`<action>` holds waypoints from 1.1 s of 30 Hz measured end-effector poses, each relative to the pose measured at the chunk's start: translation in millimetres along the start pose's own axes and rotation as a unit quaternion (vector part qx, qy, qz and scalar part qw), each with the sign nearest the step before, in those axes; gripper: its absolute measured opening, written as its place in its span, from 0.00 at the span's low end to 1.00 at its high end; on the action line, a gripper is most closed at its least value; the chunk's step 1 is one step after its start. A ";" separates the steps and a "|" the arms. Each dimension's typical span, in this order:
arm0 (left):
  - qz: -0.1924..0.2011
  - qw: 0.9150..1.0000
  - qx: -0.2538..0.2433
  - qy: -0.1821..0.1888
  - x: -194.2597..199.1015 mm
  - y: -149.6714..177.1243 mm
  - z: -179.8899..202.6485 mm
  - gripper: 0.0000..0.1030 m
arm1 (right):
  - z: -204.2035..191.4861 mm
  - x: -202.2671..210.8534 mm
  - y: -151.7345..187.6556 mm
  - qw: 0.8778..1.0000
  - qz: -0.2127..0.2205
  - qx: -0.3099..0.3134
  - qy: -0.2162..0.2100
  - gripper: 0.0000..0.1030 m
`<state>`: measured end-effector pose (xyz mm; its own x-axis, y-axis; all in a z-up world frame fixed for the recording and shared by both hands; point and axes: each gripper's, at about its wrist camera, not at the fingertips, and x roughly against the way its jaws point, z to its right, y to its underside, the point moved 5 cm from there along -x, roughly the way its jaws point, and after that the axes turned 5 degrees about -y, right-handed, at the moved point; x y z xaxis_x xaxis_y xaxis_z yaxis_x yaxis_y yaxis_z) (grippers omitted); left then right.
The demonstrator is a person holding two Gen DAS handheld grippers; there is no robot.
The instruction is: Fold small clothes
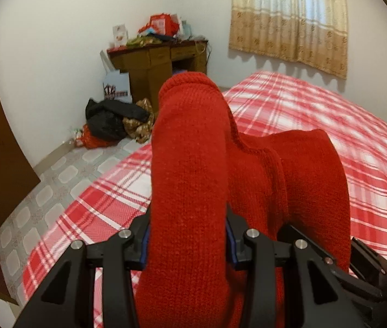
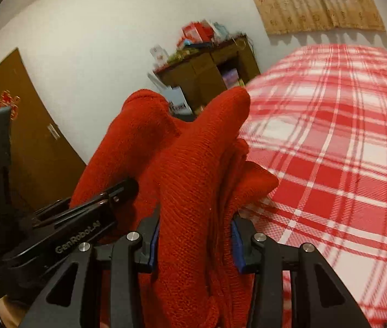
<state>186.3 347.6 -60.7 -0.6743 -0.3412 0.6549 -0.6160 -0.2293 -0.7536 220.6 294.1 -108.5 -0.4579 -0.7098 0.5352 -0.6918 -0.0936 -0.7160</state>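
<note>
In the right wrist view, the left gripper point(image 2: 127, 188) is entering from the left edge, and white lettering on its black body is reading "GenRobot.AI"; a smaller label lower down is too blurred to read. The brown door point(image 2: 29, 147) behind it is carrying a red and gold emblem whose characters cannot be made out. Beside the wooden desk point(image 1: 160, 57), a blue and white paper bag point(image 1: 117, 84) is showing dark print that is also illegible.

The left gripper point(image 1: 188, 235) is clamping a thick fold of the red knitted garment point(image 1: 190, 164), its blue-padded fingers point(image 1: 145, 246) pressing in from both sides with only the cloth between them. The knit is standing up past the fingertips and draping rightward.

The right gripper point(image 2: 196, 243) is likewise pinching a bunched fold of the red knitted garment point(image 2: 193, 169), its blue pads point(image 2: 153, 246) touching the wool on each side. The garment is hanging between the two tools, raised above the red and white checked bedsheet point(image 2: 330, 150).
</note>
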 end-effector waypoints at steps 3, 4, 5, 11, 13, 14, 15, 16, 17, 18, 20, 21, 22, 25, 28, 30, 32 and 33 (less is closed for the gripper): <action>-0.032 0.999 0.008 -0.001 -25.5 11.5 -2.2 0.42 | 12.4 -17.8 8.1 1.000 -0.015 0.002 0.009 0.42; -0.041 0.999 0.010 -0.004 -34.5 16.1 -3.8 0.42 | 15.0 -20.4 9.0 1.000 -0.018 -0.005 0.005 0.42; -0.043 0.999 0.015 -0.002 -36.3 17.6 -4.9 0.42 | 18.5 -21.1 8.6 1.000 -0.020 -0.015 0.000 0.43; -0.057 0.997 0.043 0.021 -47.9 19.0 -17.1 0.60 | 37.8 -27.7 9.1 0.997 -0.040 -0.058 -0.017 0.53; -0.069 0.994 0.071 0.036 -54.2 20.7 -27.2 0.72 | 41.0 -20.3 10.5 0.996 -0.046 -0.069 -0.029 0.53; -0.080 0.991 0.093 0.050 -55.5 21.0 -34.1 0.79 | 41.8 -12.4 11.7 0.995 -0.047 -0.077 -0.032 0.53; -0.092 0.986 0.118 0.070 -55.2 22.2 -42.2 0.81 | 42.0 -2.2 12.8 0.995 -0.044 -0.086 -0.033 0.53; -0.098 0.983 0.132 0.084 -55.2 23.0 -46.4 0.82 | 40.9 12.2 13.7 0.995 -0.031 -0.091 -0.031 0.53; -0.100 0.980 0.142 0.095 -50.5 25.0 -52.1 0.82 | 38.8 29.6 14.4 0.996 -0.011 -0.088 -0.020 0.53; -0.095 0.981 0.143 0.090 -41.4 26.6 -57.8 0.82 | 35.6 39.5 16.1 0.997 0.000 -0.080 -0.008 0.53; -0.073 0.987 0.124 0.067 -19.4 30.1 -61.6 0.82 | 24.9 61.2 18.7 0.998 0.021 -0.041 0.033 0.52; -0.065 0.989 0.118 0.057 -11.8 32.0 -61.9 0.82 | 14.9 69.3 21.2 0.999 0.025 -0.013 0.046 0.49; -0.050 0.992 0.105 0.042 1.5 35.3 -61.5 0.82 | 7.1 72.9 22.8 0.998 0.025 0.006 0.051 0.41; -0.027 0.997 0.070 0.003 27.7 45.6 -52.5 0.81 | -23.5 75.6 31.6 0.994 0.023 0.072 0.072 0.34; -0.029 0.998 0.060 -0.003 35.2 53.7 -43.6 0.81 | -45.8 67.1 46.1 0.991 0.006 0.112 0.067 0.27; -0.030 0.998 0.050 -0.005 37.9 60.6 -35.9 0.81 | -50.3 61.1 53.5 0.992 -0.006 0.112 0.061 0.27; -0.027 0.999 0.034 -0.020 35.3 62.1 -29.2 0.80 | -47.2 50.9 63.6 0.991 -0.027 0.109 0.068 0.27; -0.030 0.999 0.025 -0.028 34.4 65.0 -27.2 0.81 | -42.3 43.6 70.7 0.991 -0.044 0.105 0.075 0.27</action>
<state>112.0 345.7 -85.7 -0.6125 -0.3754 0.6956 -0.6326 -0.2948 -0.7162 128.1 286.1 -116.8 -0.4907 -0.5817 0.6487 -0.6084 -0.3043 -0.7330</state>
